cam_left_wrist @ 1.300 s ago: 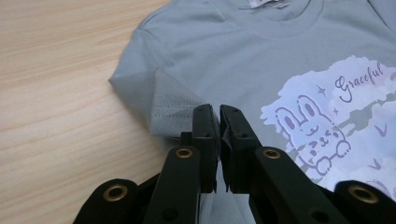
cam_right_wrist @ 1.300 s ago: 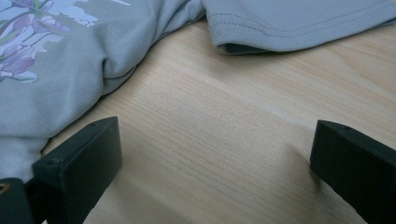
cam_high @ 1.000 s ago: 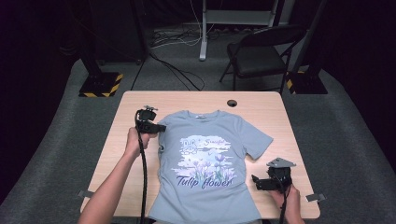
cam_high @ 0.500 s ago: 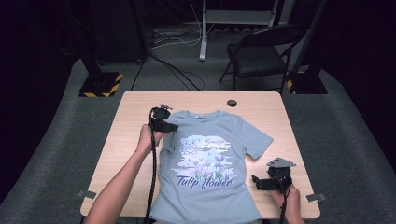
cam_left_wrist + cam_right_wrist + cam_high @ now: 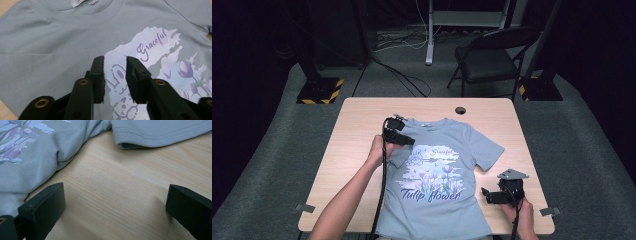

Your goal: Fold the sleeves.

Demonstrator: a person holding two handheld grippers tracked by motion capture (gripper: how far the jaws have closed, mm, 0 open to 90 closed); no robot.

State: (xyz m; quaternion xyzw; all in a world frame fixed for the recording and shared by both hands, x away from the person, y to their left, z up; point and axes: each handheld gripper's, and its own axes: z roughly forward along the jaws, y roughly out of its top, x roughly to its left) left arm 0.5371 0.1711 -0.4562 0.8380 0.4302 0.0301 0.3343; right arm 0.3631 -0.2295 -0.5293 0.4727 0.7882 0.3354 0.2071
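Nearest, at 5 o'clock on the table (image 5: 352, 150): right gripper (image 5: 493, 195) low over bare wood, jaws spread wide and holding nothing, pointed toward the side seam of the T-shirt (image 5: 437, 175) just beside it, probably parked ready to catch that edge. Near its jaws, a rumpled fold of cloth and the hemmed sleeve (image 5: 160, 132), wood showing between them. Across the middle: shirt laid flat, print up, hem at 6 o'clock, collar (image 5: 82, 18) at 12 o'clock. At 10 o'clock: left gripper (image 5: 404, 140) above the upper chest, jaws a narrow gap apart, nothing pinched, hovering over the print (image 5: 155, 50), likely about to nip fabric. Farther, near 12 o'clock: 1 small dark round object (image 5: 460, 110), well apart from the cloth, nothing in the way. Beyond the table: folding chair (image 5: 492, 55) and stand bases on the floor
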